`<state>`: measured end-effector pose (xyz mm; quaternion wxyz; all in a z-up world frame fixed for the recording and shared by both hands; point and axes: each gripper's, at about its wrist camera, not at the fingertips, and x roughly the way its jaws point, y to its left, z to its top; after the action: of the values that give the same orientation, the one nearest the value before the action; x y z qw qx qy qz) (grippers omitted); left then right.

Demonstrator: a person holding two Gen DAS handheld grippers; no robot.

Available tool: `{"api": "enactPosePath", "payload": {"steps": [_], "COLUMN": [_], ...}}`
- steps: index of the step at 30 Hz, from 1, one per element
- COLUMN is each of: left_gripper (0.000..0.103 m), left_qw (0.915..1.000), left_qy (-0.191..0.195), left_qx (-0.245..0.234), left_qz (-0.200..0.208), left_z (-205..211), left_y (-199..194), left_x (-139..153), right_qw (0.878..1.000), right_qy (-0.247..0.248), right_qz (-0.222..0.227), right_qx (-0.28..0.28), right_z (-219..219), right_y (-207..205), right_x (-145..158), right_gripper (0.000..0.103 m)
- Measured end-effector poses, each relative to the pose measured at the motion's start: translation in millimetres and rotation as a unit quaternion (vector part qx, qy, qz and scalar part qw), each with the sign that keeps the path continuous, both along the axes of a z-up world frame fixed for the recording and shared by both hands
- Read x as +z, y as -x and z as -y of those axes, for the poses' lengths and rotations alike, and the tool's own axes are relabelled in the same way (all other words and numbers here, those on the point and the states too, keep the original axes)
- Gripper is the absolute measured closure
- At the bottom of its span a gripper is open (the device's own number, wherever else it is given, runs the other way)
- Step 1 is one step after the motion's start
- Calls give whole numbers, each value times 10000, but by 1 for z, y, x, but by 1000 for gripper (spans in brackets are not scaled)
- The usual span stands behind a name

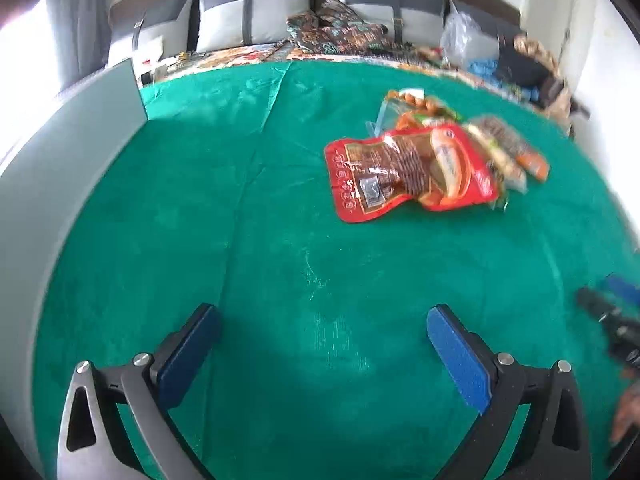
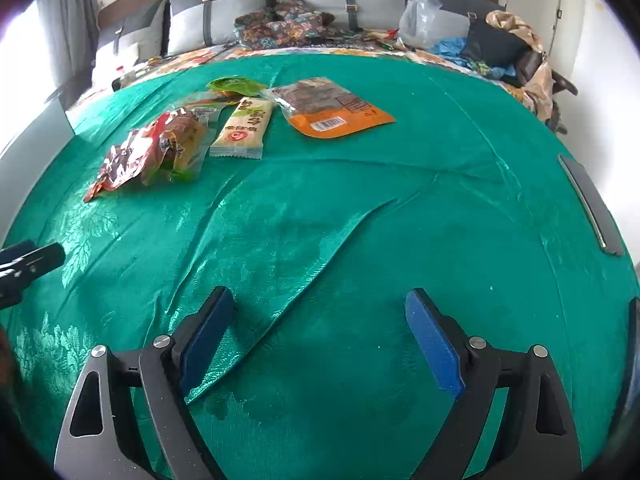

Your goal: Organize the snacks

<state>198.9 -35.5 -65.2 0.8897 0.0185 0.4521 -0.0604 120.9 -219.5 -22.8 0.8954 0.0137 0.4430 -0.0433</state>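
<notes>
Several snack packets lie in a loose heap on the green cloth [image 2: 360, 200]. A red pouch [image 1: 408, 168] is nearest in the left wrist view, with other packets [image 1: 504, 148] behind it. In the right wrist view I see the red pouch [image 2: 136, 156], a cream bar packet [image 2: 244, 128], an orange-edged pouch [image 2: 332, 108] and a green packet [image 2: 236, 85]. My left gripper [image 1: 322, 320] hangs open over bare cloth, well short of the heap. My right gripper [image 2: 320, 308] is open too, over a fold in the cloth, nothing between its blue pads.
Grey cushions [image 2: 216, 12], patterned pillows [image 2: 280, 24] and a plastic bag [image 2: 420, 20] line the far side. A grey panel [image 1: 72, 140] stands at the left. A dark flat object [image 2: 592, 204] lies at the right edge. The other gripper's tip [image 2: 28, 264] shows at the left.
</notes>
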Motion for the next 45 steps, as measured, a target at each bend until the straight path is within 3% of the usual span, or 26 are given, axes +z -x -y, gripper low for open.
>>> {"api": "enactPosePath", "payload": {"steps": [6,36,41,45], "left_gripper": [0,0,0,0], "left_qw": [10000,10000,10000,10000], "left_qy": [-14,-10,-13,-12], "left_qx": [-21,-27,-27,-27], "left_qz": [-4,-7,-7,-6], "left_z": [-1,-1,0,0], "left_y": [0,-1,-1,-1], "left_x": [-2,-2,-2,-2], "right_qw": [10000,10000,9998,10000], "right_qy": [-11,-21,1,-30], "right_qz": [9,4,-41,-34], "right_qx": [-24,-29,190,72], "right_z": [0,0,0,1], "right_y": [15,16,-13,-34], "right_x": [4,4,4,3], "right_gripper": [12,10,11,6]}}
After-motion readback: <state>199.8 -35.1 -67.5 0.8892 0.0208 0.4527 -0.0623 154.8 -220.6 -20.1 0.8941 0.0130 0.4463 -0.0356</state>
